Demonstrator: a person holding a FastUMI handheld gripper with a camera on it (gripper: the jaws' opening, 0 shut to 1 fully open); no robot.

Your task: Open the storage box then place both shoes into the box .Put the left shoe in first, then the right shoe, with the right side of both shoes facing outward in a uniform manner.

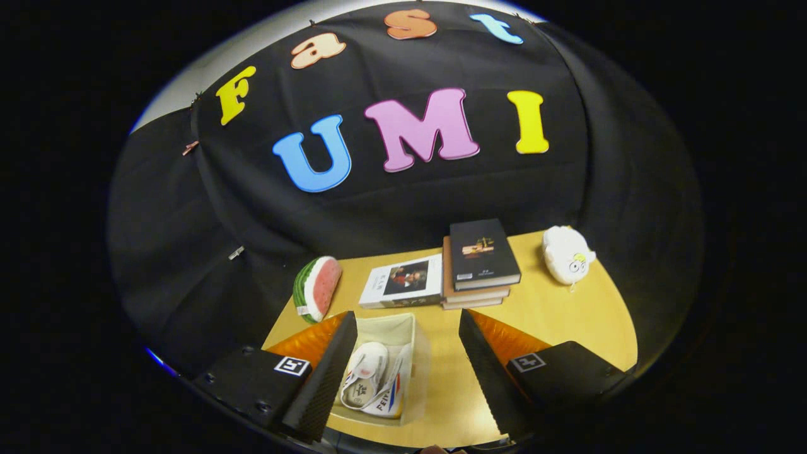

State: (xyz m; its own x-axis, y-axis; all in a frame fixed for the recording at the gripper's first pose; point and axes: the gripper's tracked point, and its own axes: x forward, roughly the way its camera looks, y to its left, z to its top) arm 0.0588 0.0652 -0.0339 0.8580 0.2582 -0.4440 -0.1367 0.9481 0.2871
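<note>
**Fingers spread wide above the box, holding nothing**

Fingers [403,372] parted well apart, ribbed on the inner faces, wedge-shaped, gripping nothing. Square printed markers on the flat blocks behind each.

Between them and nearer the left one: storage box [413,331], open at the top, pale and translucent, soft-cornered and rectangular, standing on the smooth yellow wood-toned bench [555,315]. Inside it, two white shoes side by side: left shoe [364,372] with a rounded toe and a dark mark on the insole, right shoe [389,397] just beside it, on edge, with red and blue stripes along the flank. Which shoe is truly the left cannot be told for certain.

Beyond the box, a flat white paperback book [403,282] with a dark picture on the cover. Just beside that, a stack of books [480,261], dark hardcover on top, brownish ones beneath. Well apart near the far right corner, a plump white plush toy [566,254] with cartoon eyes. Left of the paperback, a watermelon slice cushion [317,288], green rind, red face, leaning at the bench edge.
</note>
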